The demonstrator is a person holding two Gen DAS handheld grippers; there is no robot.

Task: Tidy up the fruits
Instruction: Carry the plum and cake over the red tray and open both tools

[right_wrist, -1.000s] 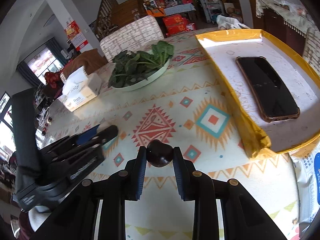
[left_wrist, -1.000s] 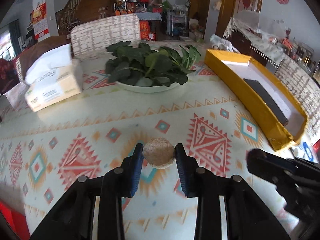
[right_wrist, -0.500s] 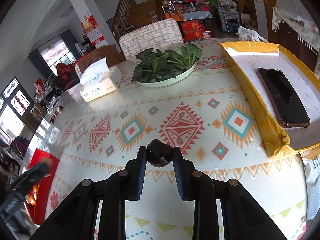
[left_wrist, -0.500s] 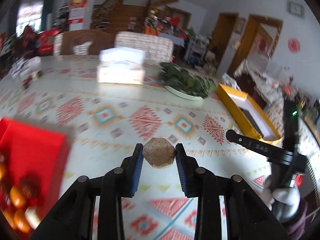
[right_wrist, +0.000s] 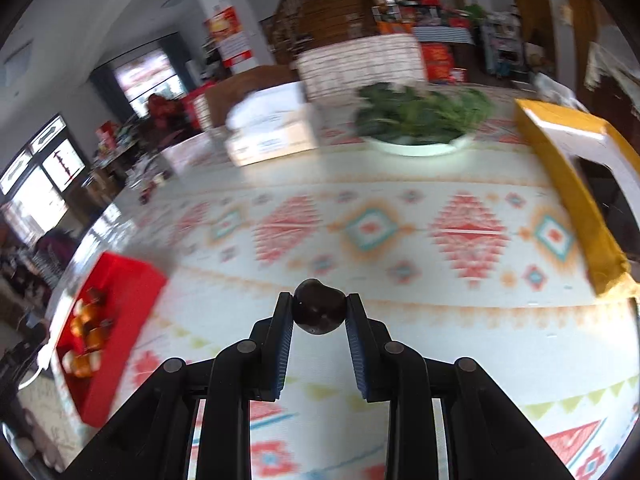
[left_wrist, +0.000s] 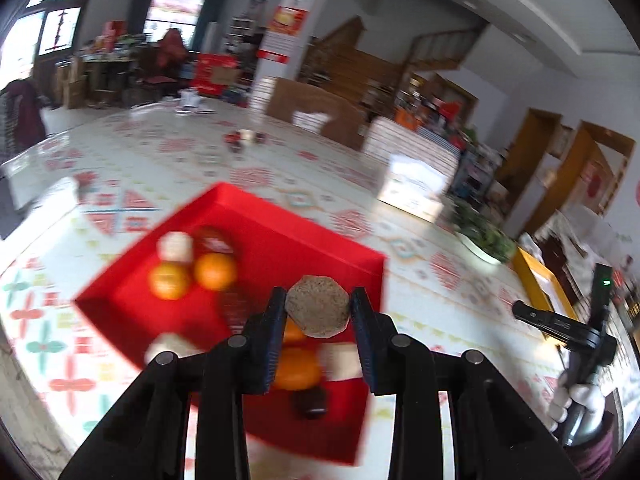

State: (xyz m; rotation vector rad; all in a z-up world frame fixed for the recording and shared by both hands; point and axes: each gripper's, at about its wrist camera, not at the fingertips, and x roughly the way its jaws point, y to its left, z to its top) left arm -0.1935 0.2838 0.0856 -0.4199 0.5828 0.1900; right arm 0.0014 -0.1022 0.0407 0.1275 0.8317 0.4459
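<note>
My left gripper (left_wrist: 318, 312) is shut on a round tan-brown rough fruit (left_wrist: 318, 306) and holds it above the near right part of a red tray (left_wrist: 280, 236). The tray holds several fruits: oranges (left_wrist: 214, 270), pale ones (left_wrist: 175, 246) and dark ones (left_wrist: 310, 402). My right gripper (right_wrist: 318, 312) is shut on a dark brown fruit (right_wrist: 319, 306) above the patterned tablecloth (right_wrist: 372, 232). The red tray (right_wrist: 128, 292) lies far to its left. The right gripper also shows at the right of the left wrist view (left_wrist: 560, 322).
A white plate of green leaves (right_wrist: 416, 126), a tissue box (right_wrist: 272, 128) and a yellow box lid (right_wrist: 568, 176) holding a dark phone stand at the far and right side of the table. Chairs stand behind the table.
My left gripper swung left with the tan fruit, from near the greens to over the red tray. My right gripper turned left with the dark fruit, and the tray came into its view.
</note>
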